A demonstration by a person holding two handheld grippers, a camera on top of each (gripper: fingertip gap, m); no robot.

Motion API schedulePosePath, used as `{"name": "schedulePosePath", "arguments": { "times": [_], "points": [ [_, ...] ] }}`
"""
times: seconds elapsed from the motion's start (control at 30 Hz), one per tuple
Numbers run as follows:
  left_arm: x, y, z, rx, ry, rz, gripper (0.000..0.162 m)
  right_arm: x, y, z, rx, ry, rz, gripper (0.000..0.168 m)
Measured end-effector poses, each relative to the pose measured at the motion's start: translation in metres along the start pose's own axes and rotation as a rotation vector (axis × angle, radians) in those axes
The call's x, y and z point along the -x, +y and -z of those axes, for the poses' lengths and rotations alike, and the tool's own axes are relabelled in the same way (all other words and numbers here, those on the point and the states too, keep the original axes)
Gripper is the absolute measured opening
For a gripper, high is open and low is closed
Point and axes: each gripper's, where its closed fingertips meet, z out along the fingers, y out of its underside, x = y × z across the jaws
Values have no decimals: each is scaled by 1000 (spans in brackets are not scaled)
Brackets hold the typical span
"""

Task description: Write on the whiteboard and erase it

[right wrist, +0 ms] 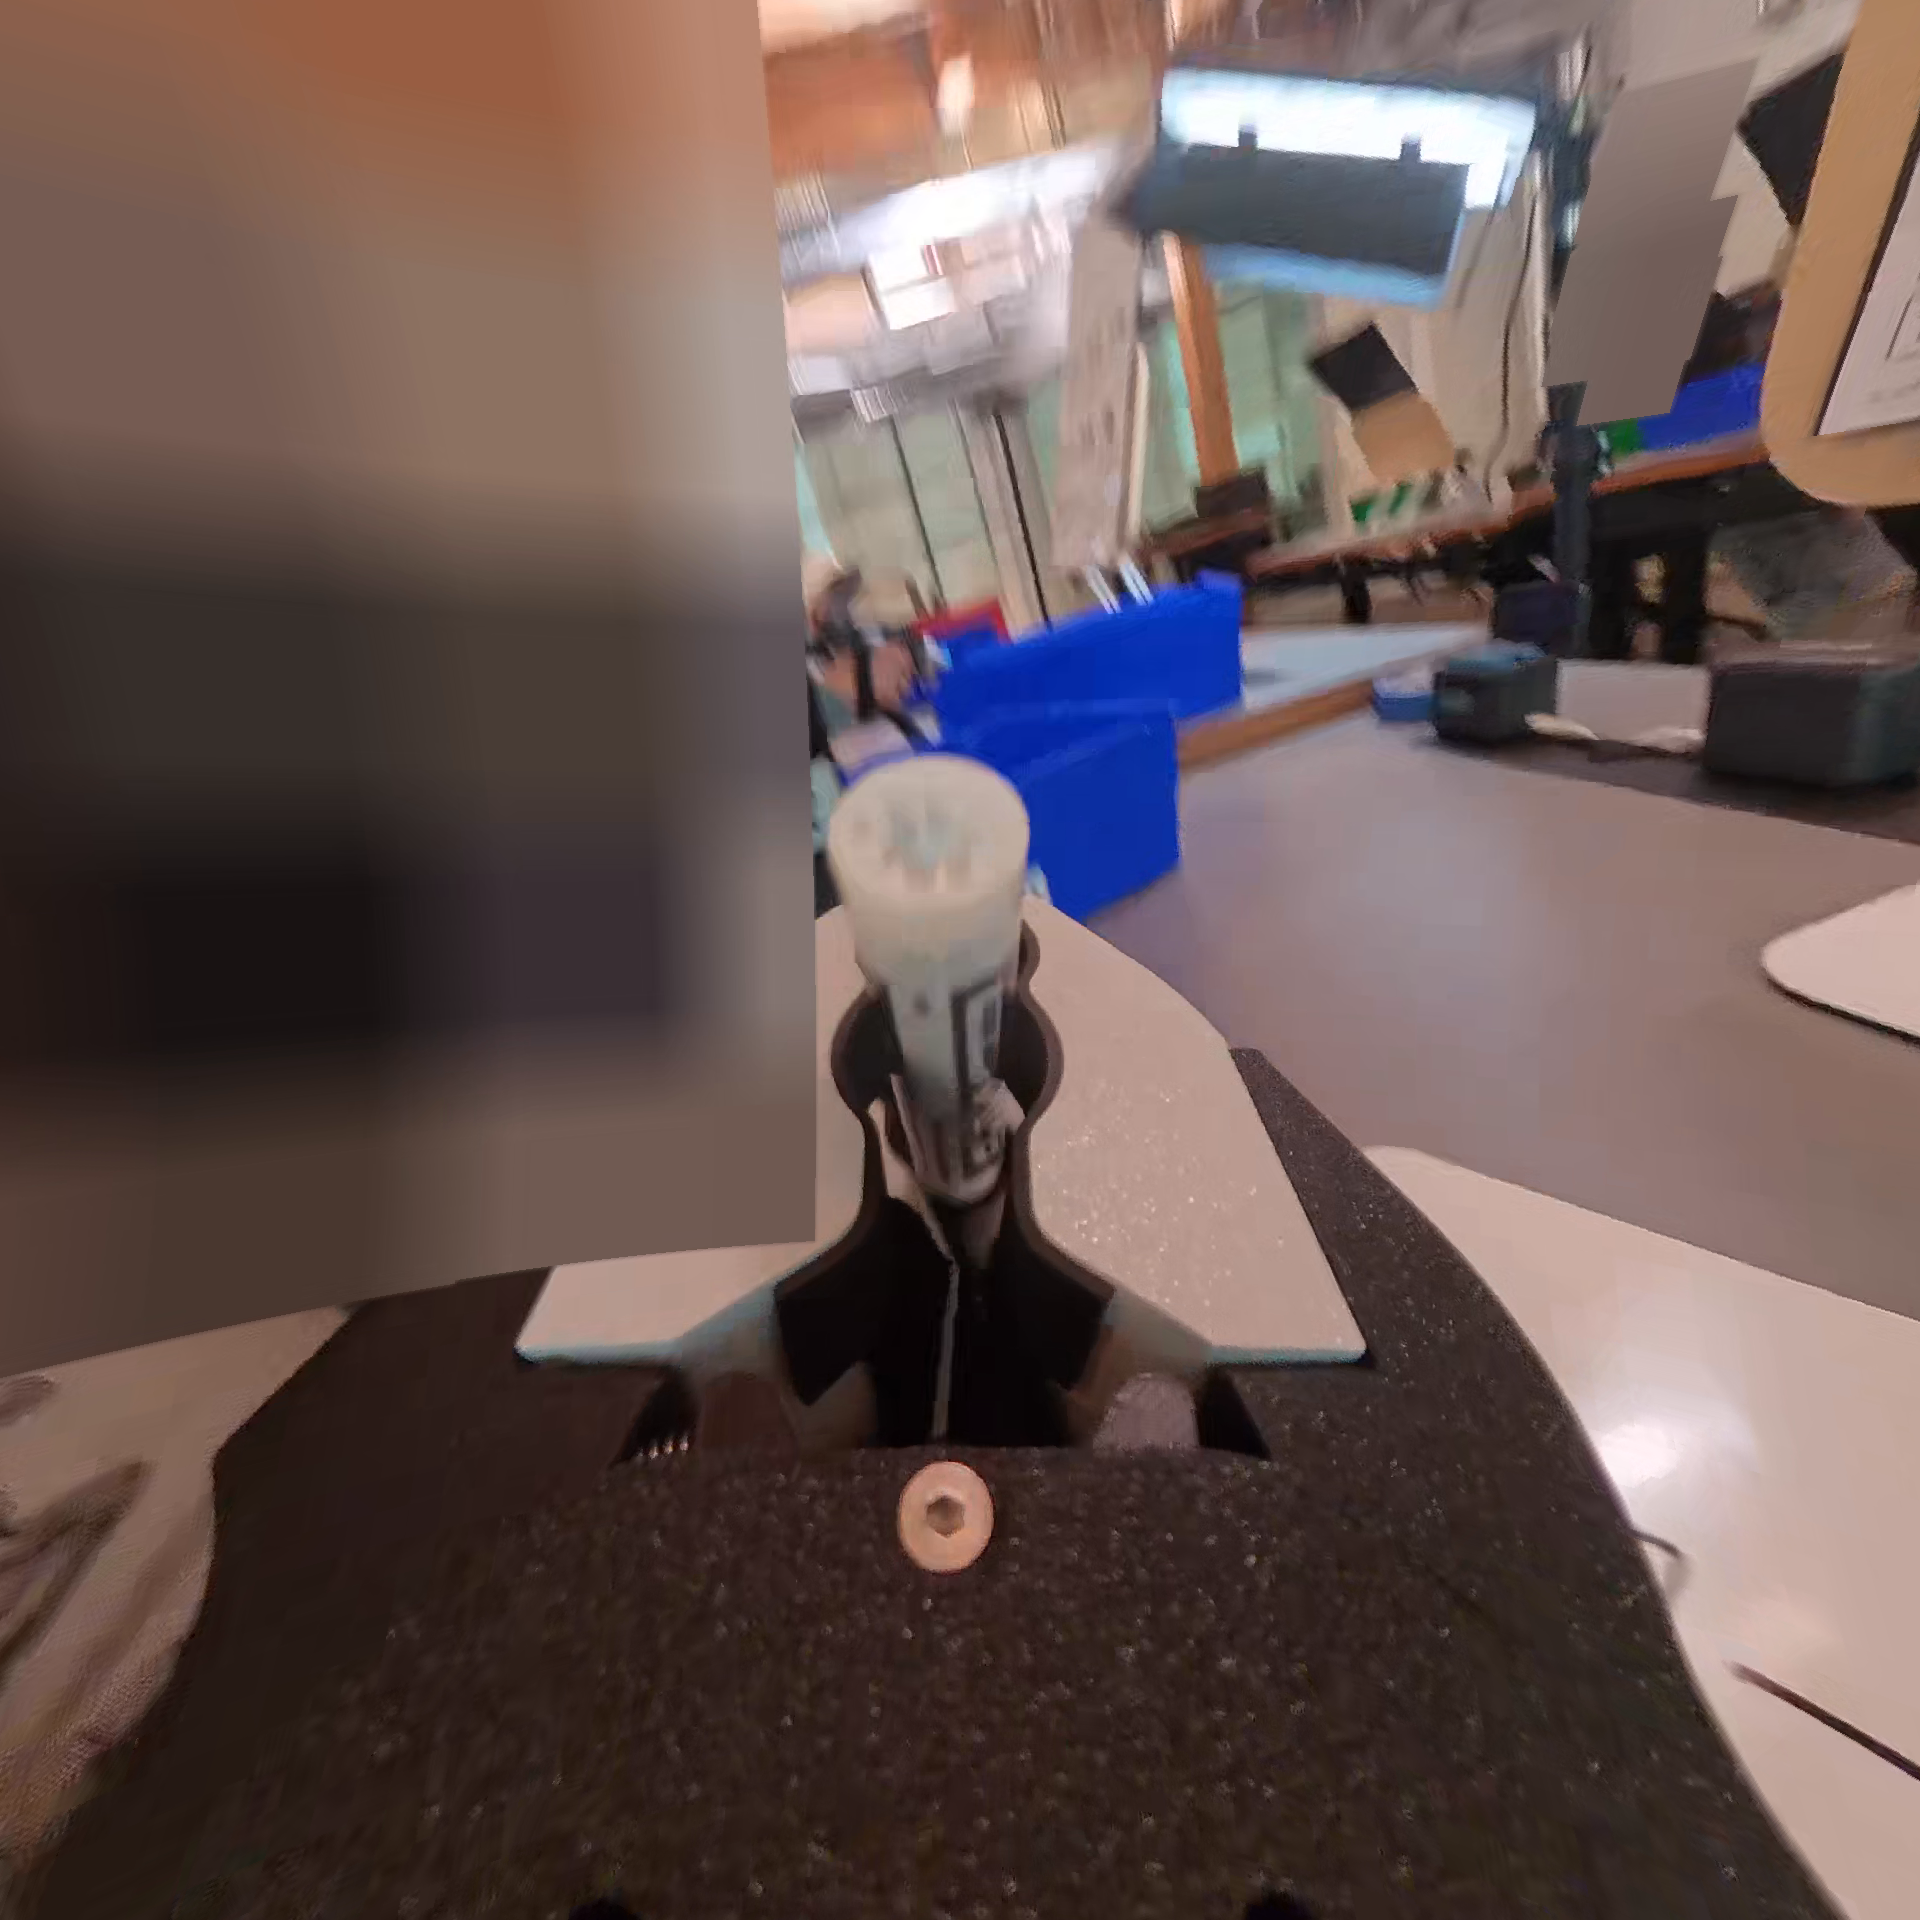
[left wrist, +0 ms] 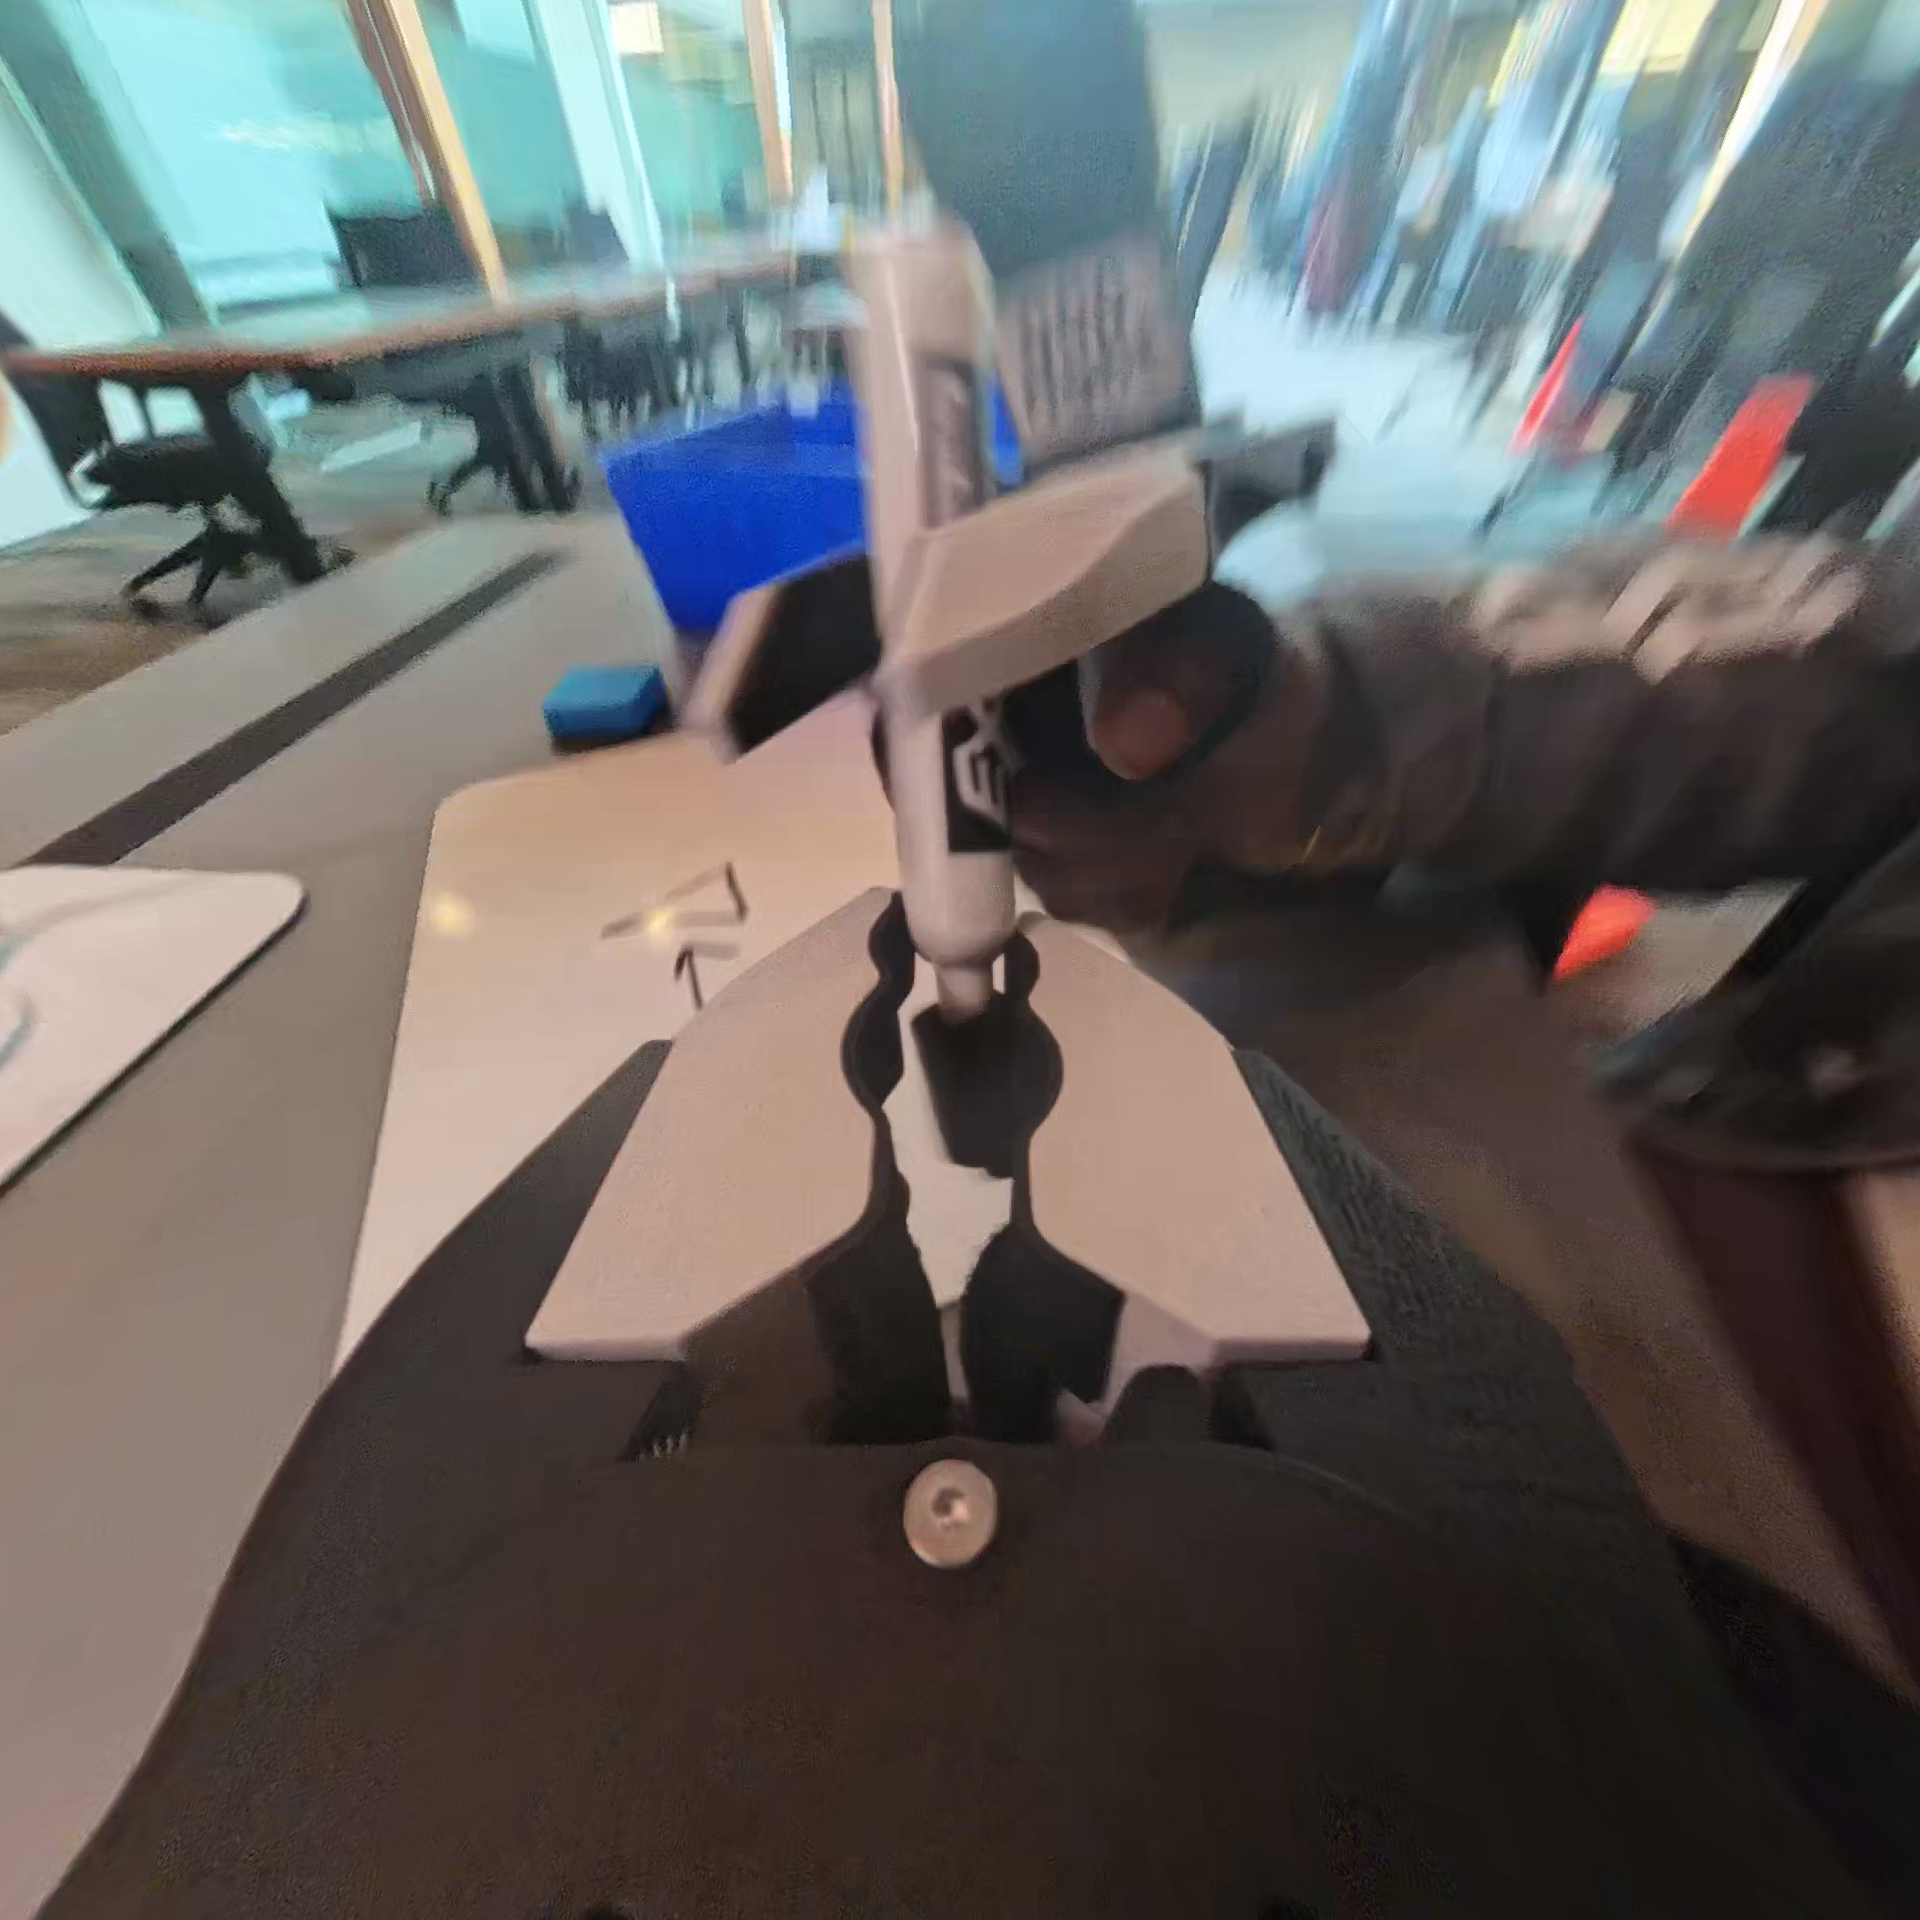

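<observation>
Grey office table [left wrist: 208, 1195], small whiteboard [left wrist: 582, 1039] flat on it, a few strokes already drawn. Right gripper [right wrist: 940, 1049] pinching marker [left wrist: 935, 623] upright, tip down. Left gripper [left wrist: 956, 1049] closed around black cap [left wrist: 966, 1091] at the tip, probably recapping before erasing. Blue eraser [left wrist: 605, 702] waiting at far edge.
</observation>
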Motion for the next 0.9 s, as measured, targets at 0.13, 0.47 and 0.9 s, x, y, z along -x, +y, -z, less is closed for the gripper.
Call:
{"name": "schedulePosePath", "arguments": {
  "times": [0.13,0.47,0.9],
  "points": [
    [-5,8,-13,34,2,34,11,6,12,-16,147,24,122,20],
    [63,47,13,264,-312,-4,31,-61,-3,30,144,213,-25,44],
    [60,51,7,255,-305,0,31,-95,17,59,119,301,48,40]
  ]
}}
